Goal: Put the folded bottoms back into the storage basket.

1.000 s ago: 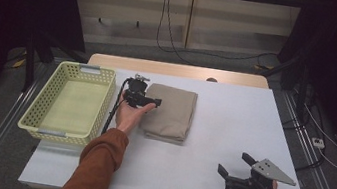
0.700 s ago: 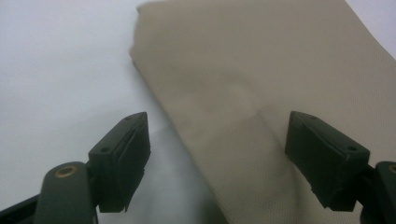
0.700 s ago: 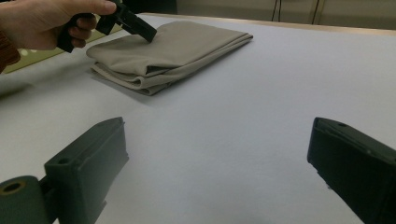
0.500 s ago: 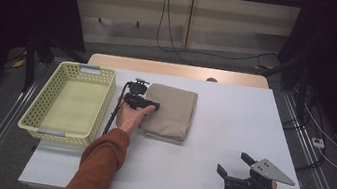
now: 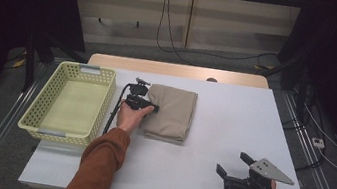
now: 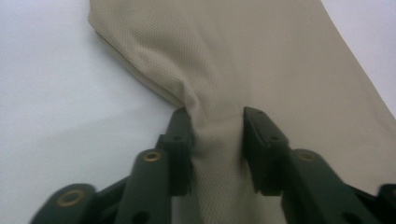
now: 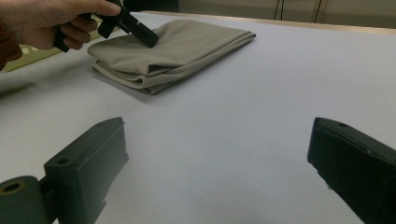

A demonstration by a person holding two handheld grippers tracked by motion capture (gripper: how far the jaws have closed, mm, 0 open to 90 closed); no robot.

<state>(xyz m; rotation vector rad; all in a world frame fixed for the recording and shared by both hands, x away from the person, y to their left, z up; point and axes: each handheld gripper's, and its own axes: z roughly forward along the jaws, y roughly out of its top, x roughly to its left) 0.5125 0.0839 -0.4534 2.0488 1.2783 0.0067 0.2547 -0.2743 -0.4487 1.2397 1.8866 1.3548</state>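
Nearest the person, at the table's (image 5: 184, 178) front right corner, the right gripper (image 5: 235, 171) rests in its hand with jaws spread wide and nothing between them; in the right gripper view the two black jaws frame bare white tabletop, with the cloth (image 7: 173, 51) lying well ahead and to the left. Farther in, past an orange sleeve (image 5: 98, 165), the left gripper (image 5: 150, 107) sits at the cloth's (image 5: 171, 112) left edge, level with its middle. Its jaws have just been closing, and the left gripper view shows them pinching a ridge of the beige cloth (image 6: 261, 70) between the pads, the fabric bunched into a fold where they press; so the left gripper (image 6: 216, 122) grips the cloth. The cloth is a folded rectangle lying flat near the table's middle, its long axis running away from the person, front to back. The basket (image 5: 35, 112), yellow and with nothing in it, stands just beyond the left hand's far side, to the cloth's left, its long axis parallel to the cloth's. That is the relation that matters: judging by the grip, the likely next move is to carry the cloth sideways to the left into the basket, and the left hand is far the nearer, already between the two. The right gripper stands well apart from both. Beyond the table lie a wooden strip and floor cables.
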